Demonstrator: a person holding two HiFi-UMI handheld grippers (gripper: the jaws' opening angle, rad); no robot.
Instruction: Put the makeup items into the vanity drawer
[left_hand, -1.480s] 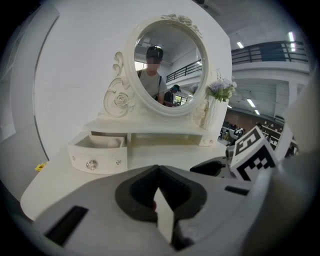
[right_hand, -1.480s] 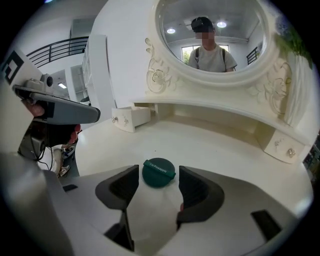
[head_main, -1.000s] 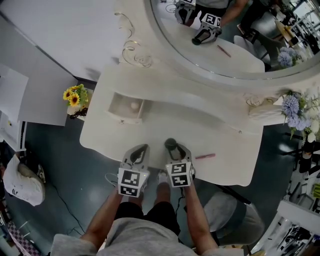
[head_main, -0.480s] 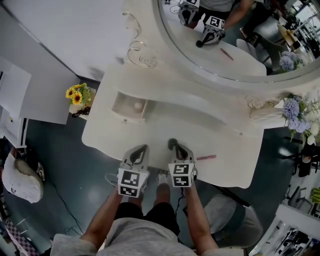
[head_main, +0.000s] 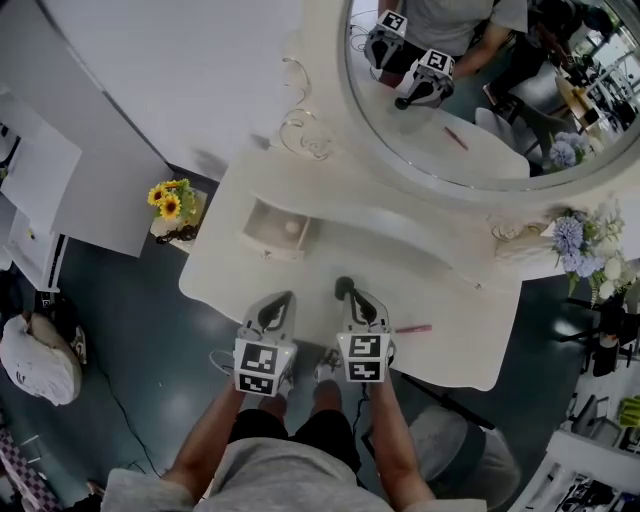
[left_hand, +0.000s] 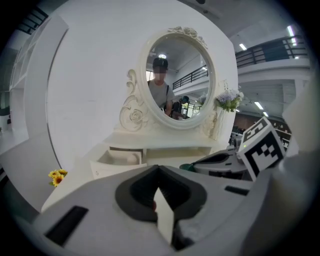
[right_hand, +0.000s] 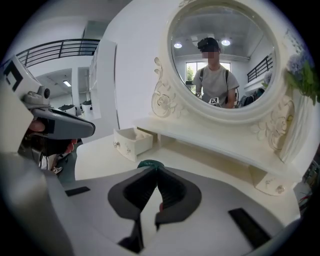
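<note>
Green compact (right_hand: 149, 163), seemingly in right gripper (right_hand: 153, 170).

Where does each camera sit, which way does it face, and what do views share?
Head view: on the head, looking steeply down at the vanity table; forearms, left gripper, right gripper show.
Left gripper view: on the left gripper, facing the mirror; its shut jaws show.
Right gripper view: on the right gripper, facing the mirror; jaws grip a green item.
Shared: the open drawer.

L tool (left_hand: 158, 171) jaws together, empty; drawer (left_hand: 114, 168) open; R tool (left_hand: 196, 165) grips green item (left_hand: 185, 167).
</note>
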